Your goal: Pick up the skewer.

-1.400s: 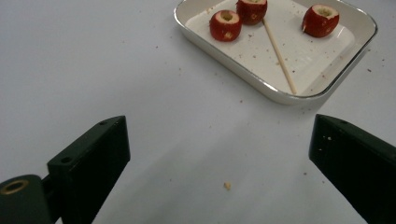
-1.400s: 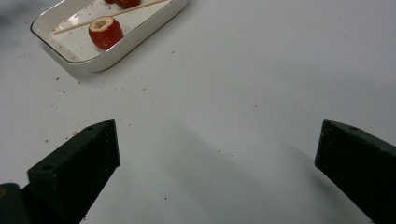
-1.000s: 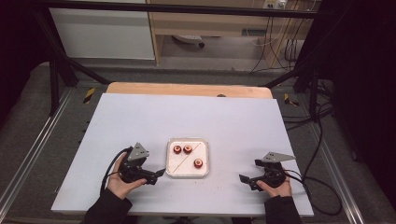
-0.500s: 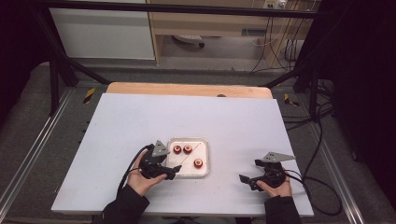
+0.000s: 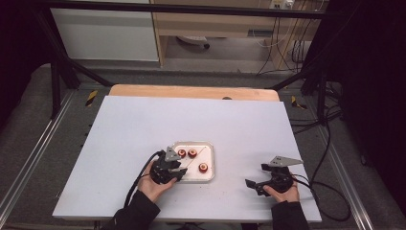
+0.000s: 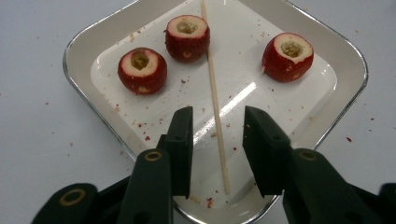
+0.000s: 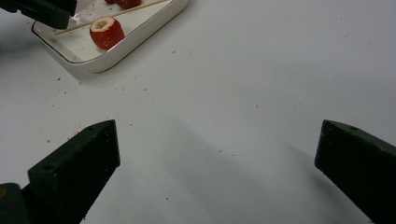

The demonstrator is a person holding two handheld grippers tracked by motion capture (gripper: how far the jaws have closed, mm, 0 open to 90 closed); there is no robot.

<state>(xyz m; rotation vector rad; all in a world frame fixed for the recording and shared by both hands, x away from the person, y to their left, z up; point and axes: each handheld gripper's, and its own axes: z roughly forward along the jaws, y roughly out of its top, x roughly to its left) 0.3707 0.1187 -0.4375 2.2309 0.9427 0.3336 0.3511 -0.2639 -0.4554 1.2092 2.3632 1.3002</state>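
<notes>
A white tray (image 6: 79, 46) holds three red cored fruits: one (image 6: 142, 70) at the left, one (image 6: 187, 37) beside it, and one (image 6: 287, 56) at the right. A thin wooden skewer (image 6: 215, 93) lies across the tray. My left gripper (image 6: 217, 149) hovers low over the tray's near edge (image 5: 210, 165), with its jaws on either side of the skewer's near end. They have just been closing, and a gap remains on both sides. My right gripper (image 5: 253, 184) rests wide open on the bare table right of the tray, with nothing between its jaws.
The tray (image 7: 112, 51) lies at the upper left in the right gripper view, about a hand's width from my right gripper (image 7: 217, 158). Red crumbs are scattered on the white tabletop (image 5: 191, 120). Cables trail off the table's near edge.
My left gripper moved right from the table beside the tray to over the tray's near left corner, and its jaws narrowed around the skewer. The right gripper stayed still.
</notes>
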